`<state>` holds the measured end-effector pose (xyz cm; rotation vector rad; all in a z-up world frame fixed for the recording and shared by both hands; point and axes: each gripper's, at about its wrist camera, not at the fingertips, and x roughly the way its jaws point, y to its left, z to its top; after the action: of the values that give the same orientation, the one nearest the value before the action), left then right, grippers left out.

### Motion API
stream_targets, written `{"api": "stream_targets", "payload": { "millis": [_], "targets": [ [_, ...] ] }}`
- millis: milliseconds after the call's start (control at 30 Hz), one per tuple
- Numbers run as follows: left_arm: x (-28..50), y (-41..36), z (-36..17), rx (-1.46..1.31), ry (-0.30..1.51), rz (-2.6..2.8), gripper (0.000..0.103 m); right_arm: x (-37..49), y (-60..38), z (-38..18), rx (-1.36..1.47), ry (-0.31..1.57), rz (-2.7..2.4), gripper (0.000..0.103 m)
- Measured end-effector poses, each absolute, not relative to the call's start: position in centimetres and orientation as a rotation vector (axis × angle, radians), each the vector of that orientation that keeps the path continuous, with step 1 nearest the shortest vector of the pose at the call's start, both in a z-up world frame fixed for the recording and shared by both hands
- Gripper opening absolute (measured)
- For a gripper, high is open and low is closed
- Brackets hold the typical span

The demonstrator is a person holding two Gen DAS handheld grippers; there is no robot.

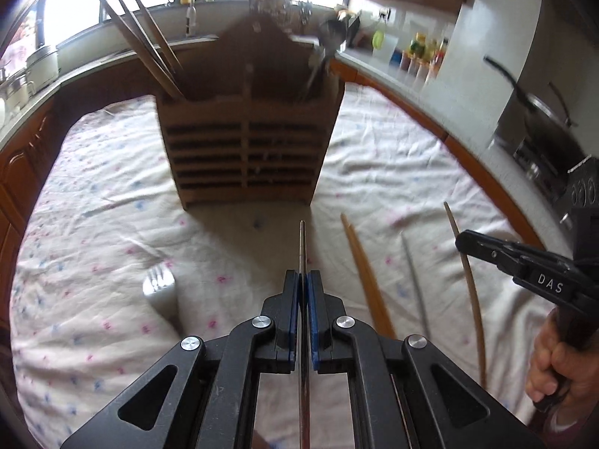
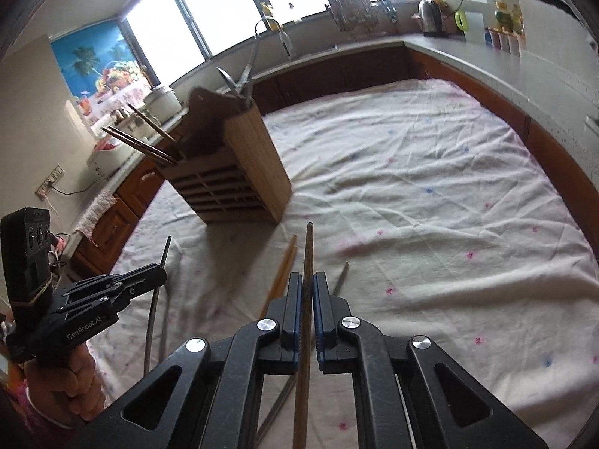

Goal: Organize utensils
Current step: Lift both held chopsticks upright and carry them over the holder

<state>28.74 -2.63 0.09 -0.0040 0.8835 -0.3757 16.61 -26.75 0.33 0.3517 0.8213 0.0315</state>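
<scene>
A wide cloth [image 1: 93,194] printed with small pink and blue flowers is covering the table, and everything else is sitting on it. One wooden holder [image 1: 247,149] is standing upright near the middle, its slatted front facing the left wrist camera. Three dark chopsticks [image 1: 149,45] are leaning out of its left compartment, and a cluster of metal spoons [image 1: 329,52] is sticking up from its right compartment; their exact count is too blurred to tell.

Two grippers are working in front of the holder. The left gripper [image 1: 304,284] is pinching a thin metal chopstick [image 1: 302,243] between its blue pads, jaws nearly closed on it, and the stick is pointing straight ahead toward the holder's base, well short of it. The right gripper [image 2: 307,288] is clamping a brown wooden chopstick [image 2: 308,250] the same way, jaws narrow, tip aimed just right of the holder.

In the left view, loose pieces are lying on the cloth to the right of the left gripper: one pair of light wooden chopsticks [image 1: 359,262] just beside it, one grey metal chopstick [image 1: 411,273] further right, and one long curved wooden stick [image 1: 468,284] beyond that. One metal fork [image 1: 159,284] is lying to the gripper's left, tines pointing away from the camera.
</scene>
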Motion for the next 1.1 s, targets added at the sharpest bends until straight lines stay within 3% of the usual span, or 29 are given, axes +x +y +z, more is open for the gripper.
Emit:
{"api": "stream_targets", "payload": {
  "millis": [533, 1100],
  "targets": [
    [19.7, 2.9, 7.3, -0.104, 0.693, -0.371, 0.003, 12.5, -25.0, 6.8, 0.33, 0.622, 0.069, 0.006],
    [16.6, 5.3, 9.3, -0.14, 0.61, -0.357, 0.003, 11.1, -24.4, 9.5, 0.315, 0.542, 0.074, 0.005]
  ]
}}
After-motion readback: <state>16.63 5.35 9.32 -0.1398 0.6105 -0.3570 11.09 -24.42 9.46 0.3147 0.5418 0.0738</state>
